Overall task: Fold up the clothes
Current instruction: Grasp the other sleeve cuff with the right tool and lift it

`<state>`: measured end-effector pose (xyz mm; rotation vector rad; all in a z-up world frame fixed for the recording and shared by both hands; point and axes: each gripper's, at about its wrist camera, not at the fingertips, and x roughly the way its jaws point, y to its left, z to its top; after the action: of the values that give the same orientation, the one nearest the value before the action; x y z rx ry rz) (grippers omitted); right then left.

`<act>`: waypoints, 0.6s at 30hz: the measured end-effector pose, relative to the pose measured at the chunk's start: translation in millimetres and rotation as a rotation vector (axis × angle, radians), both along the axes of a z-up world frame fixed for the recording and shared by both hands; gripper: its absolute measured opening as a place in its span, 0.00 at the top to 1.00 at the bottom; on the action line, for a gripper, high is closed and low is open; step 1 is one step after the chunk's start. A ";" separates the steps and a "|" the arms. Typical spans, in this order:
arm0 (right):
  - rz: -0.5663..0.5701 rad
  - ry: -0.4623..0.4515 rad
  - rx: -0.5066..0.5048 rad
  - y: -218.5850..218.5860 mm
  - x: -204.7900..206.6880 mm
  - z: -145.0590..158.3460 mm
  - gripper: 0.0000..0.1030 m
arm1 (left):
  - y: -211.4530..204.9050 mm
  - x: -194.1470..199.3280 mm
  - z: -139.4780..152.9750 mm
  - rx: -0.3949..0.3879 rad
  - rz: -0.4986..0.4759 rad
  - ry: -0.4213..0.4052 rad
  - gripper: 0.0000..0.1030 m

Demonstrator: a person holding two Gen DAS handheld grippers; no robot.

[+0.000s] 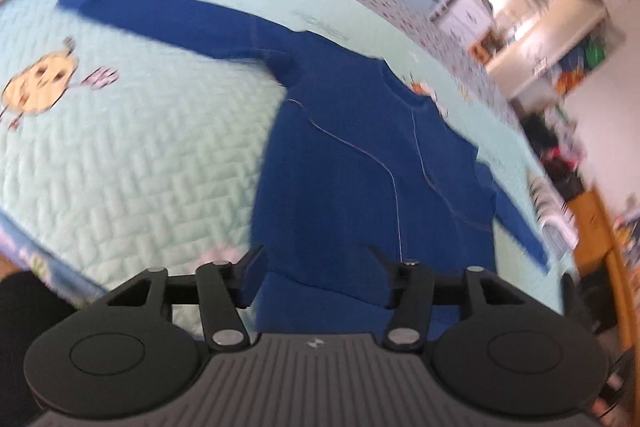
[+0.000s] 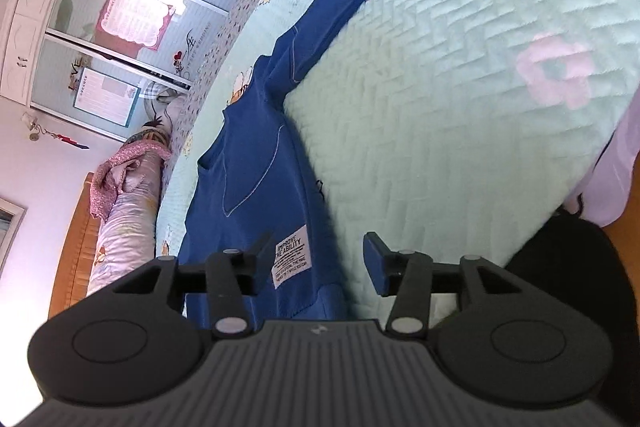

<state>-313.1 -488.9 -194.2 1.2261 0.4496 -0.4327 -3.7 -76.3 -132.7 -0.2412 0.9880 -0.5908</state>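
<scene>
Both tongs stand apart, gripping nothing. Left tongs hang over the hem of the blue sweatshirt, which lies spread on the pale green quilted bed at centre frame. Right tongs hover at lower centre above its white label.

The sweatshirt lies flat on the bed, sleeves spread to either side — collar at the far end, hem nearest. A pillow lies beyond it at the headboard, the wardrobe behind.
</scene>
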 end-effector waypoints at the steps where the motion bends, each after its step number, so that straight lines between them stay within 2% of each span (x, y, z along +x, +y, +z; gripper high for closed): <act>1: -0.003 -0.002 0.005 -0.7 1.0 -1.7 0.50 | -9.6 -2.5 0.3 0.026 -0.024 -0.014 0.43; 4: -0.044 -0.019 0.015 -7.0 5.1 -5.4 0.50 | -39.4 -10.9 -2.1 0.094 -0.107 -0.056 0.41; 6: -0.096 -0.034 0.018 -17.6 3.9 -7.8 0.45 | -53.9 -14.7 -7.9 0.122 -0.151 -0.060 0.41; 9: -0.211 -0.075 0.020 -49.2 -1.7 -9.2 0.42 | -69.8 -17.8 -16.9 0.127 -0.190 -0.037 0.41; 14: -0.373 -0.159 0.021 -121.5 -3.5 -13.0 0.39 | -82.4 -19.1 -26.6 0.140 -0.199 0.005 0.41; 18: -0.438 -0.180 0.021 -177.2 11.9 -22.0 0.38 | -90.3 -17.1 -28.5 0.166 -0.189 0.010 0.41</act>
<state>-301.2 -666.1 -216.2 1.3727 0.0265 -0.6833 -20.7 -166.5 -161.2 -0.0036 1.0708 -0.6759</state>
